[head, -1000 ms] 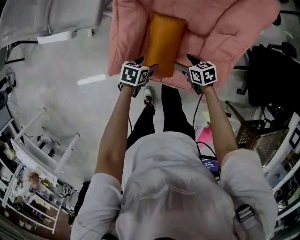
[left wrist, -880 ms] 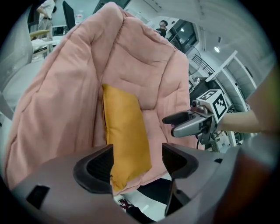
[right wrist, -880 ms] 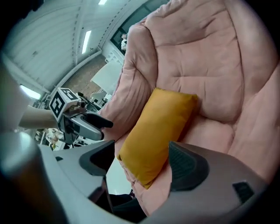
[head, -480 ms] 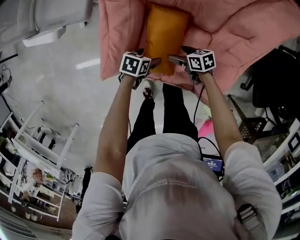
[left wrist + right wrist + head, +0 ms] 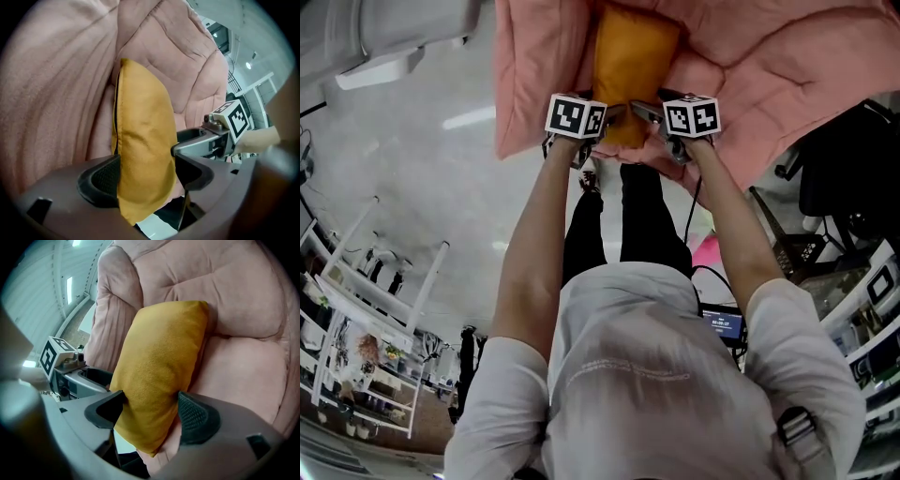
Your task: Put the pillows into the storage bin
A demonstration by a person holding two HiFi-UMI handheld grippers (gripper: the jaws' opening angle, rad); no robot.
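Note:
An orange pillow (image 5: 633,56) stands on edge against a big pink cushion (image 5: 750,75). My left gripper (image 5: 605,127) and right gripper (image 5: 652,127) meet side by side at its near end. In the left gripper view the pillow (image 5: 145,140) fills the gap of the left gripper (image 5: 145,176), whose jaws stand wide. In the right gripper view the pillow (image 5: 159,376) sits between the jaws of the right gripper (image 5: 150,413), which are closing, and its sides brush the pads.
The pink cushion (image 5: 234,310) spreads behind and around the pillow. A black chair (image 5: 853,159) and a dark wire basket (image 5: 797,258) stand at the right. White racks (image 5: 356,309) line the left floor. The person's legs are below the grippers.
Both grippers have drawn closer together and pushed forward, so the orange pillow's near end now sits between their jaws.

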